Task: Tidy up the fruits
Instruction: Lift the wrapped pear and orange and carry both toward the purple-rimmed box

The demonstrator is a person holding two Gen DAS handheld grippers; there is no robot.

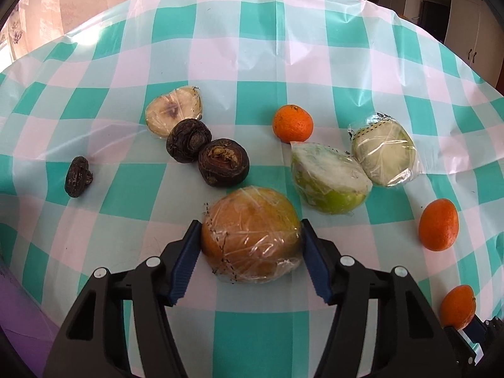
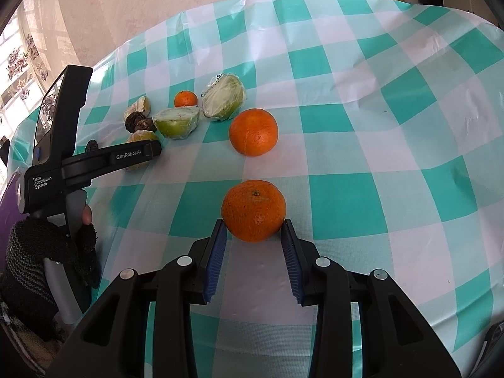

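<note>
Right grip: the right gripper (image 2: 253, 231) was clamped on an orange (image 2: 253, 210) at its lower sides, pads pressing its flanks, fruit still on the cloth (image 2: 362, 145) or barely off it.
Right risk: the hold sat low on a round fruit, so a quick lift could have squeezed the orange forward out of the pads and sent it rolling.
Left grip: the left gripper (image 1: 252, 245) straddled a wrapped fruit (image 1: 250, 234); both pads appeared to touch the film, so I judged it gripped, though how firmly I could not tell.
Left risk: the pads met loose, slick wrap, so the film might have slid or torn and the fruit turned in the grasp.
Left neighbours: a green half (image 1: 329, 181) lay just beyond on the right and a dark fruit (image 1: 223, 162) just beyond on the left; a forward or swinging move could have knocked either.
Further left view: a second dark fruit (image 1: 188, 140) touched the first, a pale wrapped half (image 1: 173, 113) lay behind them, and a small dark piece (image 1: 78, 176) sat well apart on the left.
Oranges: a second orange (image 2: 253, 132) lay straight ahead of the right gripper, in the path of any forward carry; a small orange (image 2: 186, 98) lay far back.
Far cluster: another wrapped half (image 2: 224, 100) lay beside the small orange.
Crossing: the person's gloved hand (image 2: 75, 236) held the left tool close by, so the arms could have collided if both moved inward.
</note>
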